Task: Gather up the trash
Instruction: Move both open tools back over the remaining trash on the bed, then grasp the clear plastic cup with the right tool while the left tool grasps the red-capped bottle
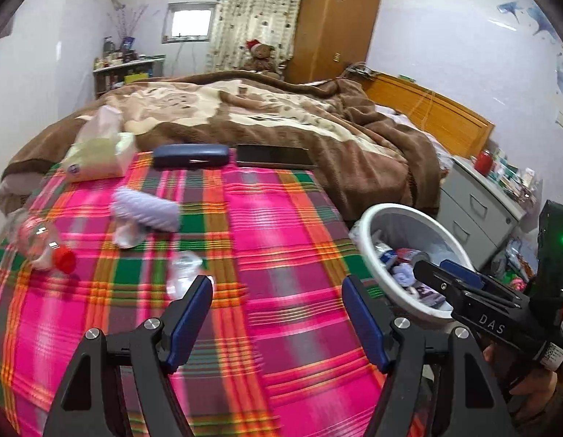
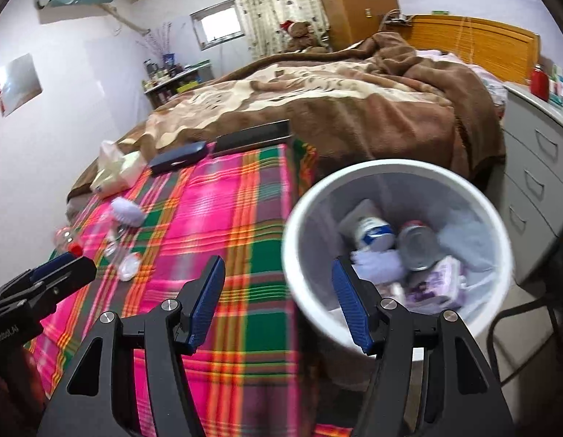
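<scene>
My left gripper (image 1: 277, 287) hangs open over the plaid bedspread (image 1: 281, 218) with nothing between its fingers. Just past its left fingertip lies a clear plastic wrapper (image 1: 184, 269). Further left lie a clear bottle with a red cap (image 1: 40, 240) and a crumpled lilac-white wad (image 1: 146, 211). A white bin (image 2: 294, 240) stands beside the bed, holding a can, a small bottle and wrappers. My right gripper (image 2: 277, 269) is open and empty, with its right finger over the bin's mouth and its left finger over the bedspread. The right gripper (image 1: 436, 266) also shows in front of the bin (image 1: 367, 244) in the left wrist view.
A tissue pack (image 1: 99, 153), a dark glasses case (image 1: 190, 156) and a flat black box (image 1: 274, 156) lie where the bedspread meets a brown blanket (image 1: 317, 116). A grey drawer unit (image 2: 536, 182) stands right of the bin. A wooden headboard and a wardrobe are at the back.
</scene>
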{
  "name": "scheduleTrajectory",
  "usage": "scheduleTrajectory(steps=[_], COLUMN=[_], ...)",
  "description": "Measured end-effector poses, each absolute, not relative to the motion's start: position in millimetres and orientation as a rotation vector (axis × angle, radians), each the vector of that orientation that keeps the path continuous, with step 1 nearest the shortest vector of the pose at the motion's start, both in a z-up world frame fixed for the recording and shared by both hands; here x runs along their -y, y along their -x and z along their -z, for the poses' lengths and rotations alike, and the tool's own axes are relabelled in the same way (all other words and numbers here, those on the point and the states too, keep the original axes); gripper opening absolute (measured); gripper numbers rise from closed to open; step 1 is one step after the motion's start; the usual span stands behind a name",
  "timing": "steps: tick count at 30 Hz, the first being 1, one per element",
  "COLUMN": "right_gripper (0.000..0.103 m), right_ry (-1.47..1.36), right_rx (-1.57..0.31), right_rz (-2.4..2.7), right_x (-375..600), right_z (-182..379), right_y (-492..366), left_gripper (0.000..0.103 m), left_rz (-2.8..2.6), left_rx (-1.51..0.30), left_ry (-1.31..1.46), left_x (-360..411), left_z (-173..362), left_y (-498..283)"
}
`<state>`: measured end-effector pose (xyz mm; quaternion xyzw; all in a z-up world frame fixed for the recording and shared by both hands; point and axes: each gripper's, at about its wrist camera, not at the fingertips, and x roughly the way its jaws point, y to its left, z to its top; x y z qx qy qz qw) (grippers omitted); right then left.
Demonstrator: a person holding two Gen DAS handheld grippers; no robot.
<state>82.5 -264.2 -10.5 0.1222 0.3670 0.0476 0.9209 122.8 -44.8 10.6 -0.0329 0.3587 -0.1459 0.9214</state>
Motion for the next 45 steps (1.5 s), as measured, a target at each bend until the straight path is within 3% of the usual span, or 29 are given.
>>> scheduleTrajectory(steps=[39, 41, 45], right_gripper=[0.062, 0.049, 0.043], right_ry=[-0.063, -0.072, -0.064], right_rx=[-0.865, -0.873, -0.878], right_rz=[-0.392, -0.39, -0.397], right_x=[100.0, 99.5, 94.5], right_z=[30.8, 31.9, 33.2], right_y=[-139.0, -141.2, -144.0], left_gripper=[0.074, 0.079, 0.082], left_rz=[-0.11, -0.106, -0.135], left_rx=[-0.763, -0.758, -0.774], left_ry=[0.349, 0.364, 0.379], left_x=[-191.5, -197.6, -206.3], left_z=[15.2, 13.8, 15.7], left_y=[-173.8, -182.5, -200.4])
